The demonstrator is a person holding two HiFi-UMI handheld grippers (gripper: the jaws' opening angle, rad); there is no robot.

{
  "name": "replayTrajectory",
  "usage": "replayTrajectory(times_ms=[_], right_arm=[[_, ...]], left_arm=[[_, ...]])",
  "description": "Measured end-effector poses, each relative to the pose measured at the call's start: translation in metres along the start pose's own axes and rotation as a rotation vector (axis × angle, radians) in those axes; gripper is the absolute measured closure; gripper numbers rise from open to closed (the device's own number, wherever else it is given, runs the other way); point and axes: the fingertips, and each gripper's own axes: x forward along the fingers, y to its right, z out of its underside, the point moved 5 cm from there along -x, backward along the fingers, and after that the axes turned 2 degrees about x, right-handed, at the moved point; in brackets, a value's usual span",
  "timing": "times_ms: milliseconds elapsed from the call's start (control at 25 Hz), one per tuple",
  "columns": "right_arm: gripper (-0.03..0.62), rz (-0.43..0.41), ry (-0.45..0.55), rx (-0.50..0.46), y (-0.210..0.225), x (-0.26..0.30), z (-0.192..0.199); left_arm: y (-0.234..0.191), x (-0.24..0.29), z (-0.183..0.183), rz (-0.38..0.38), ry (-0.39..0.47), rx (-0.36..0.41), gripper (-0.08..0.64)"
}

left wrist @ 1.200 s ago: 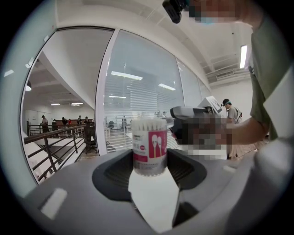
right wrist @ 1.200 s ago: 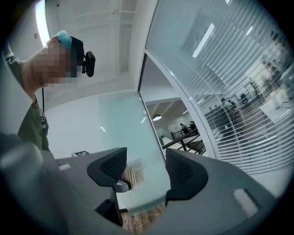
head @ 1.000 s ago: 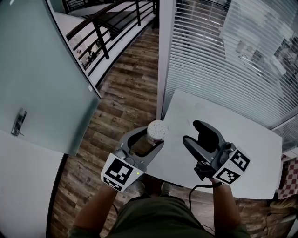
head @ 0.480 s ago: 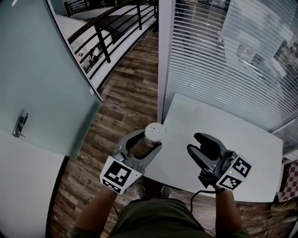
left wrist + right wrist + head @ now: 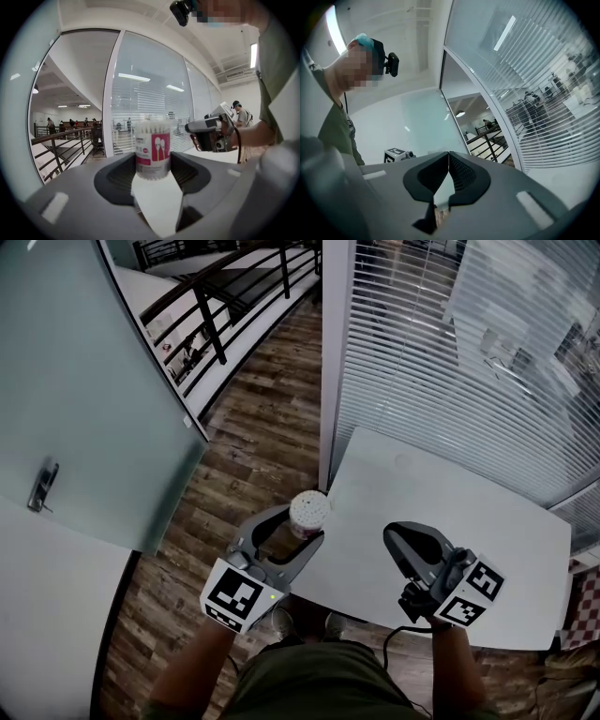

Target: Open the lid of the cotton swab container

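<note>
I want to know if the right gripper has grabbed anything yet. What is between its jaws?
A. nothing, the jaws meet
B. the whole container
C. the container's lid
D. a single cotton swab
A: the right gripper has just been closing its jaws. In its own view they meet with nothing between them, and the cotton swab container stands apart from it.

White table (image 5: pixel 469 512) open across, glass wall (image 5: pixel 441 362) behind, white post (image 5: pixel 336 352) at far-left corner, cotton swab container (image 5: pixel 308 512) at left edge
</note>
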Motion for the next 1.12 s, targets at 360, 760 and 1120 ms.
replayTrajectory(times_ms=[360, 760, 1120], right_arm=[[0.581, -0.031, -0.032, -0.015, -0.009, 0.002, 0.007], [0.583, -0.032, -0.085, -0.006, -0.011, 0.003, 0.017], [0.583, -0.018, -0.095, -0.004, -0.007, 0.001, 0.019]], left_arm=[[0.004, -0.008, 0.003, -0.016, 0.014, -0.008, 0.321], [0.011, -0.009, 0.002, -0.015, 0.017, -0.008, 0.321], [0.015, -0.003, 0.001, -0.005, 0.017, -0.009, 0.322]])
